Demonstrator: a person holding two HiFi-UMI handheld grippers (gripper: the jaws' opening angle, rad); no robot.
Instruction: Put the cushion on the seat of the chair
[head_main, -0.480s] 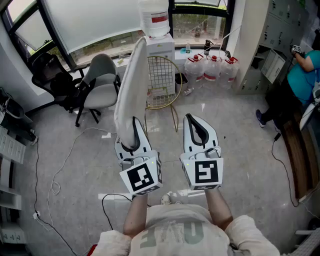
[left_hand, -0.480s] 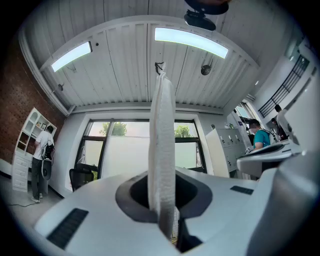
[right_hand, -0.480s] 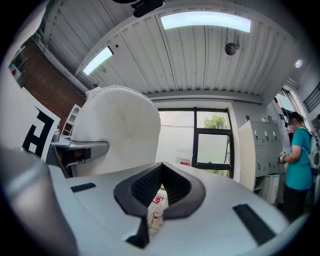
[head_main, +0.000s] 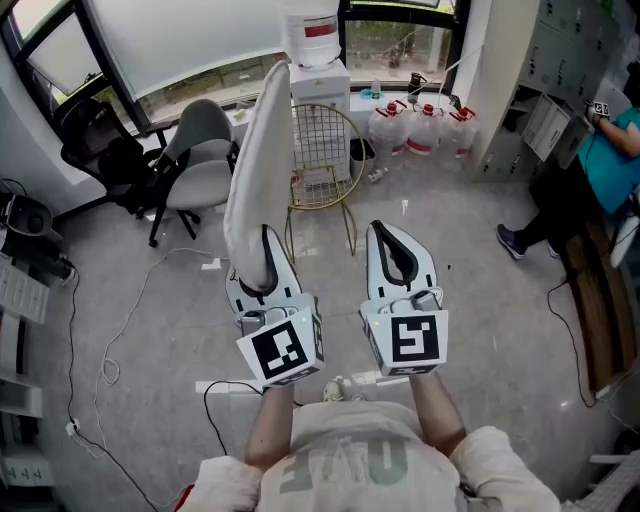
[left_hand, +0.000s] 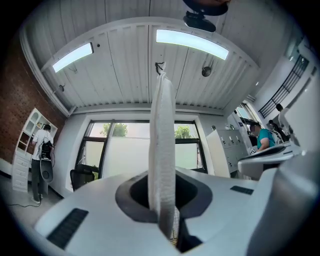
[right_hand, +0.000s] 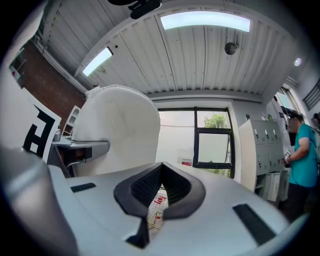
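Observation:
A white cushion (head_main: 258, 160) stands on edge, upright, with my left gripper (head_main: 262, 240) shut on its lower edge. In the left gripper view the cushion (left_hand: 162, 140) rises as a thin white slab from between the jaws of the left gripper (left_hand: 162, 200). My right gripper (head_main: 392, 235) is held level beside it, shut and empty. The right gripper view shows the cushion's broad face (right_hand: 120, 130) to the left of the right gripper (right_hand: 159, 192). The gold wire chair (head_main: 322, 160) stands on the floor ahead, partly hidden behind the cushion.
A grey office chair (head_main: 195, 165) and a black one (head_main: 95, 150) stand at the left. Behind the wire chair is a water dispenser (head_main: 318, 60), with water jugs (head_main: 420, 125) to its right. A person in a teal top (head_main: 610, 140) stands at the right. Cables (head_main: 130, 330) lie on the floor.
The left gripper and cushion sit a little higher and further left in the head view. The person at the right has shifted slightly. Both grips are unchanged.

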